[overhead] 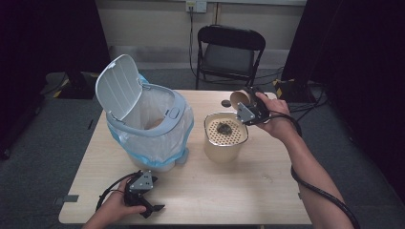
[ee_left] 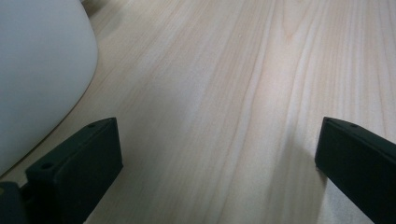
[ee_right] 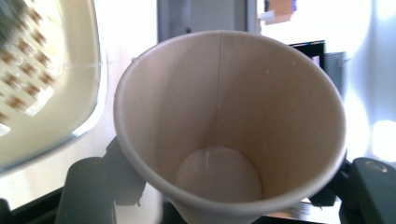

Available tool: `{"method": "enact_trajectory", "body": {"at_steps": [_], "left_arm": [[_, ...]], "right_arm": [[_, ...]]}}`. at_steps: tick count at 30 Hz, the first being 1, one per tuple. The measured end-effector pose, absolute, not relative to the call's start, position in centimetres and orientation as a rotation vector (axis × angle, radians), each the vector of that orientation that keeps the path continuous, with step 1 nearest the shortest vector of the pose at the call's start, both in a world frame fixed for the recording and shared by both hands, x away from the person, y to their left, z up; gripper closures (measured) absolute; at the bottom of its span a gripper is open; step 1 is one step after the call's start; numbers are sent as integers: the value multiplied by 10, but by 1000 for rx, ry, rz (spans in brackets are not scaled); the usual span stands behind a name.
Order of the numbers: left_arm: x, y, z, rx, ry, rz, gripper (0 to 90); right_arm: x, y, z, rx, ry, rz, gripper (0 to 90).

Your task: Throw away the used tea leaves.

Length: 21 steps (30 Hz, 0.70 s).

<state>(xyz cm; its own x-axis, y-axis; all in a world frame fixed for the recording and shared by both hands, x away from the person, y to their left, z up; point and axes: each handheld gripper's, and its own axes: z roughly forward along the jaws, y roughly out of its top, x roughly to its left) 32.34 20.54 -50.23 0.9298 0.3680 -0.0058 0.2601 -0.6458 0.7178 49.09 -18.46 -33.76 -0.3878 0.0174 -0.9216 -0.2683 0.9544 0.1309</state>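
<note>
My right gripper (overhead: 249, 109) is shut on a brown paper cup (overhead: 238, 98), tipped on its side just above the far rim of a beige canister (overhead: 224, 145). The canister's perforated top carries a dark clump (overhead: 223, 128). In the right gripper view the paper cup (ee_right: 229, 126) faces me mouth-first and looks empty, with the right gripper (ee_right: 229, 200) holding its sides and the canister's perforated top (ee_right: 32, 88) at left. My left gripper (overhead: 152, 210) rests open near the table's front edge. In the left gripper view the left gripper (ee_left: 215, 158) has only bare wood between its jaws.
A white bin (overhead: 148, 126) with a plastic liner and its lid (overhead: 117, 86) raised stands on the left of the wooden table (overhead: 215, 191); its base (ee_left: 37, 70) lies just beyond my left gripper. A small dark disc (overhead: 226, 102) sits behind the canister. A black chair (overhead: 229, 52) stands beyond the table.
</note>
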Motion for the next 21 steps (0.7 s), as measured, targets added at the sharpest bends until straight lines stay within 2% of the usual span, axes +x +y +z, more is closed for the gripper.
{"method": "enact_trajectory", "body": {"at_steps": [12, 21], "left_arm": [[323, 205, -502, 2305, 444, 181, 0], [323, 205, -502, 2305, 443, 181, 0]], "right_arm": [[503, -198, -336, 193, 2228, 745, 302], [508, -205, -336, 347, 2279, 931, 300]]}}
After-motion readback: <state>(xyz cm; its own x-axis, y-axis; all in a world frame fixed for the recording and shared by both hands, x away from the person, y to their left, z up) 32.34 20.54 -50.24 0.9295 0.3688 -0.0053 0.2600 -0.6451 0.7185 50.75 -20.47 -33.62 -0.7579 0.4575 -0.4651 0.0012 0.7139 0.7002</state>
